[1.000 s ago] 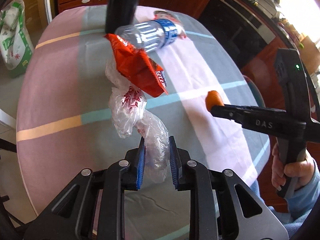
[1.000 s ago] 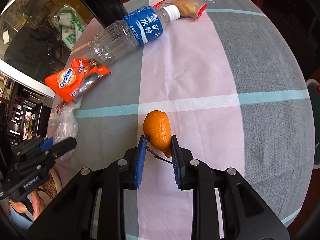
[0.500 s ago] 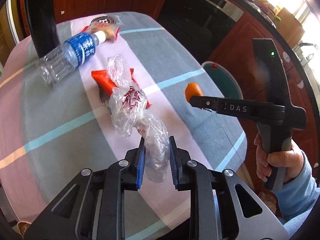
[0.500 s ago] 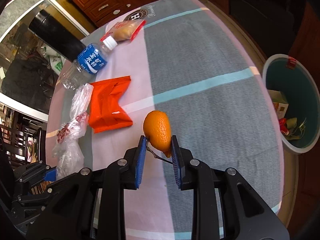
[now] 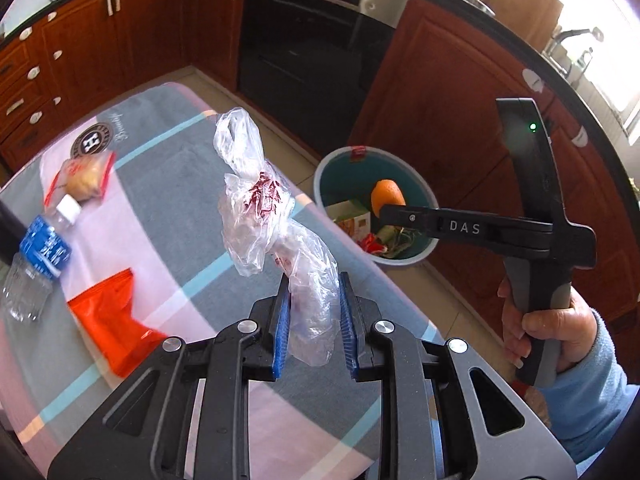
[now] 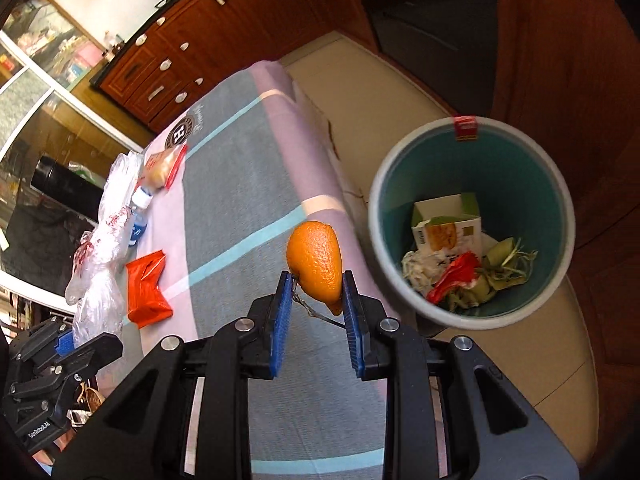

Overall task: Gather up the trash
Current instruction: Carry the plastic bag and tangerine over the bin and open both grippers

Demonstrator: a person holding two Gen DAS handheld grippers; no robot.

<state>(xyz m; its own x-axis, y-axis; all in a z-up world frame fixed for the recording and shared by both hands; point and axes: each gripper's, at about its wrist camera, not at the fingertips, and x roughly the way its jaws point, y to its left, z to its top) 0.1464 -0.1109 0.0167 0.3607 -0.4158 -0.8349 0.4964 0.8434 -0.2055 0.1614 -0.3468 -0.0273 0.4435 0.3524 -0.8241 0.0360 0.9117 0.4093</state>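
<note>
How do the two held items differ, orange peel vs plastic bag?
The orange peel is opaque, bright orange and compact; the plastic bag is clear, crumpled and long, with red print. The peel barely clears the right gripper, while the bag extends far past the left gripper. The peel is closer to the bin; the bag hangs over the table. Both are clamped and lifted clear of the table.

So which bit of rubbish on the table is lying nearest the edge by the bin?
The orange wrapper, flat on the cloth. The water bottle and the red-edged snack bag lie farther from the bin.
</note>
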